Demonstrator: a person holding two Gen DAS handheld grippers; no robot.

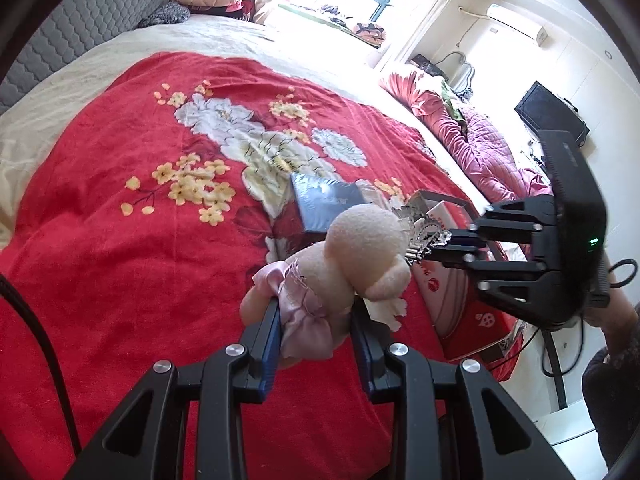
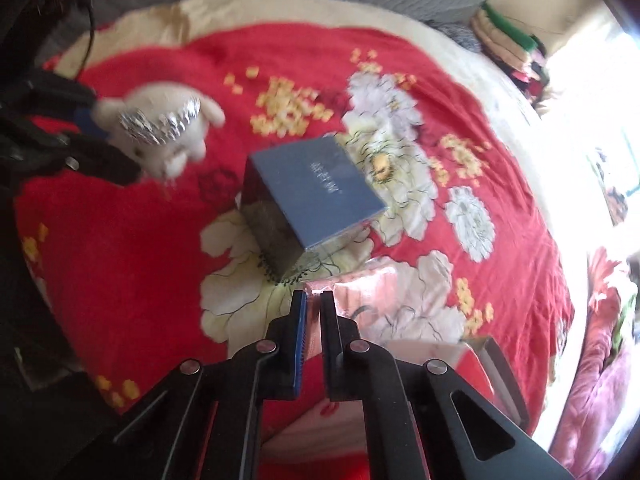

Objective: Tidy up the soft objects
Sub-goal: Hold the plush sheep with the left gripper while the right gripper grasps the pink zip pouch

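A cream plush doll (image 1: 362,258) in a pink dress is hanging above the red floral blanket (image 1: 120,280), its skirt clamped between the pads of the left gripper (image 1: 316,336). The right gripper (image 1: 430,246), jaws closed together on nothing evident, is hovering beside the doll's silver crown (image 1: 424,232), near a blue box (image 2: 320,188) and an open red carton (image 1: 460,292). The grip on thin fabric alone looks precarious: the doll could be slipping free if swung.

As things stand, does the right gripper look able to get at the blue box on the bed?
Probably yes: the blue box lies uncovered on the red blanket just ahead of the right gripper. Its jaws are shut, though, and would have to open first.
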